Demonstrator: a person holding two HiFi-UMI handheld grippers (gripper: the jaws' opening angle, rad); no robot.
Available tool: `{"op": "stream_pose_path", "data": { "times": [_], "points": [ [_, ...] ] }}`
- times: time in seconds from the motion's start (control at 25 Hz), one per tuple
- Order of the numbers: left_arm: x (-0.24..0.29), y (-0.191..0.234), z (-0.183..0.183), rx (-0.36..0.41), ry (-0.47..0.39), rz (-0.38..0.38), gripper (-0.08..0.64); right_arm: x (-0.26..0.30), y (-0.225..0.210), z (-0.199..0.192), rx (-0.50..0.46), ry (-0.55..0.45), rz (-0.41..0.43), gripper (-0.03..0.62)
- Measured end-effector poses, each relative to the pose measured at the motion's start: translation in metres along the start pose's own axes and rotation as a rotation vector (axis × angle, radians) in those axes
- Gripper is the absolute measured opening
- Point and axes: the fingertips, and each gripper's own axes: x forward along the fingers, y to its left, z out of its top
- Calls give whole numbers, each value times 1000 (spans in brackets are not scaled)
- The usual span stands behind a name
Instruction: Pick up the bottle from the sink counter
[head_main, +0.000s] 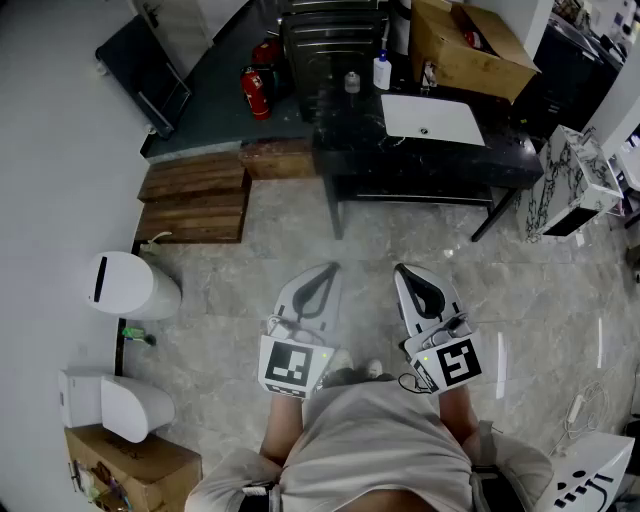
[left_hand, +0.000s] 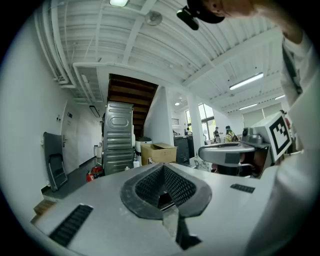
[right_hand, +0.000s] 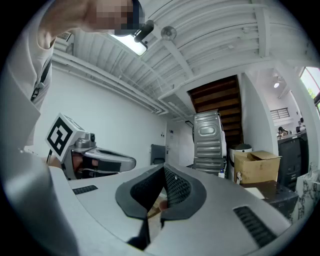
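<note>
Fingers of your left gripper (head_main: 325, 268) and right gripper (head_main: 400, 268) are pressed together on nothing. Sink counter (head_main: 430, 165) lies well ahead across the floor (head_main: 300, 235). The bottle (head_main: 382, 72) stands upright at its back edge, beside the basin (head_main: 432, 118). It lines up closer to your right gripper, which looks better placed.

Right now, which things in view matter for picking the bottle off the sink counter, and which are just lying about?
For the job:
- bottle, standing at the back of the sink counter
- left gripper and right gripper, jaws shut, nothing held, well short of the counter

Lying about:
- cardboard box
- fire extinguisher
- wooden platforms
- small grey jar
</note>
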Motion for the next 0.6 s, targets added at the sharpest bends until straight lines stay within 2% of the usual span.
{"op": "stream_pose_path", "data": {
  "times": [0.6],
  "points": [
    [13,-37,-5,-11,17,35,2,-31,-22,-7,-23,-2,22,-5]
  ]
}}
